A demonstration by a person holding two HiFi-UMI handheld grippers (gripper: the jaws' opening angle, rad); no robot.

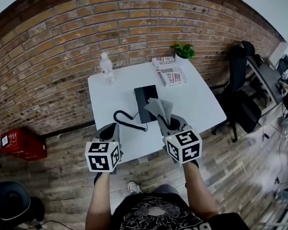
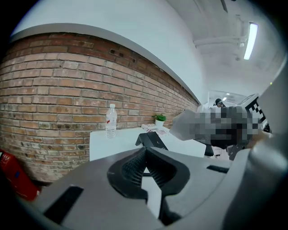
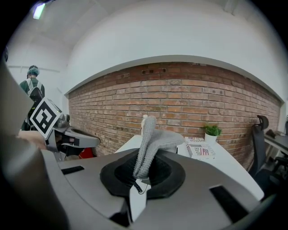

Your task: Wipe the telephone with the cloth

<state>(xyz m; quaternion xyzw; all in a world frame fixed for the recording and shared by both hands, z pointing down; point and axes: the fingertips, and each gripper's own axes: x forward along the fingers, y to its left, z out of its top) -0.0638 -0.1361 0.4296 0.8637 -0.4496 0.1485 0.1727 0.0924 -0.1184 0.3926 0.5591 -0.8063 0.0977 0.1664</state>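
Note:
A black telephone (image 1: 146, 103) lies at the middle of the white table (image 1: 196, 104), and its coiled cord (image 1: 127, 120) trails toward the front left. My right gripper (image 1: 169, 121) hovers over the table's front edge just in front of the phone. It is shut on a grey cloth (image 1: 160, 109), which stands up from the jaws (image 3: 150, 143). My left gripper (image 1: 109, 133) is held at the front left corner, shut with nothing in it. The left gripper view shows the phone (image 2: 152, 140) just beyond the jaws.
A water bottle (image 1: 106, 67) stands at the table's back left. Magazines (image 1: 169, 70) and a small potted plant (image 1: 184, 51) sit at the back right. A black office chair (image 1: 239, 88) is to the right of the table, and a red box (image 1: 22, 144) sits on the floor at left.

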